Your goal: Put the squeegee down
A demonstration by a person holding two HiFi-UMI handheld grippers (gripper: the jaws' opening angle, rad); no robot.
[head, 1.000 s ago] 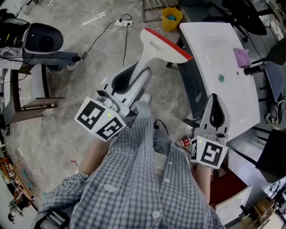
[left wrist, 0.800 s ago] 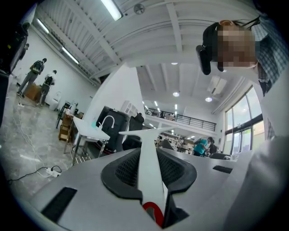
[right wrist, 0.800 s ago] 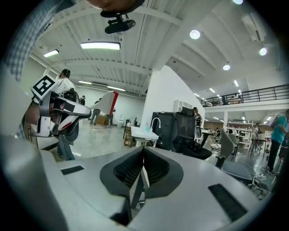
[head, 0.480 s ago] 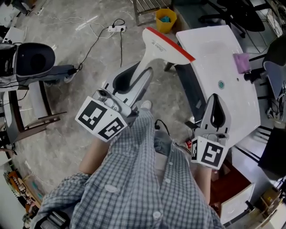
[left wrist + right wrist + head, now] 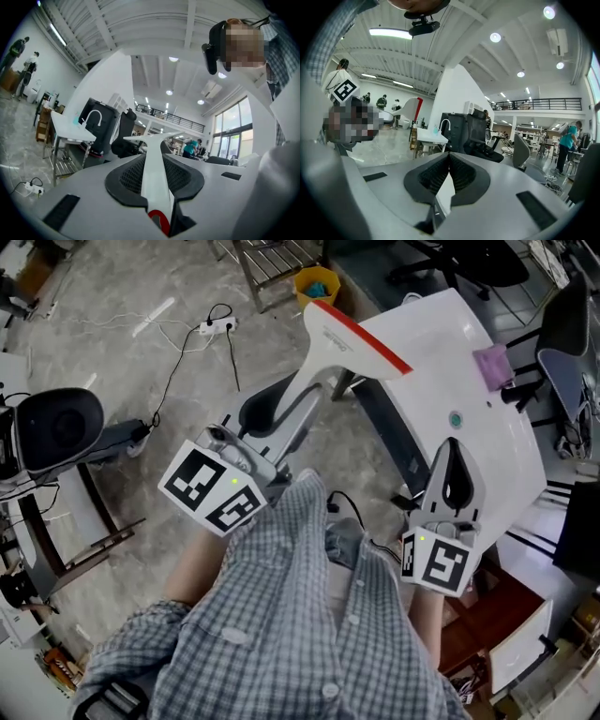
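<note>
A white squeegee (image 5: 349, 334) with a red blade edge is held in the air by its handle. My left gripper (image 5: 286, 409) is shut on that handle, at the left of the head view. In the left gripper view the handle (image 5: 153, 187) runs between the dark pads out to the blade (image 5: 154, 137). The squeegee's head overlaps the near corner of a white sink top (image 5: 497, 442). My right gripper (image 5: 453, 451) hangs over that sink top's near edge, shut with nothing in it. From the right gripper view the squeegee (image 5: 408, 108) shows far to the left.
A purple cloth (image 5: 492, 364) and a drain (image 5: 456, 419) are on the sink top. On the marble floor are a yellow bucket (image 5: 317, 284), a power strip (image 5: 214, 326) with cables, and a black seat (image 5: 58, 427) at the left. Office chairs stand at the back right.
Both grippers have swung across the room toward the sink top. The squeegee's head now overlaps its corner. The floor items have slid left and down in the head view. Neither grip has changed.
</note>
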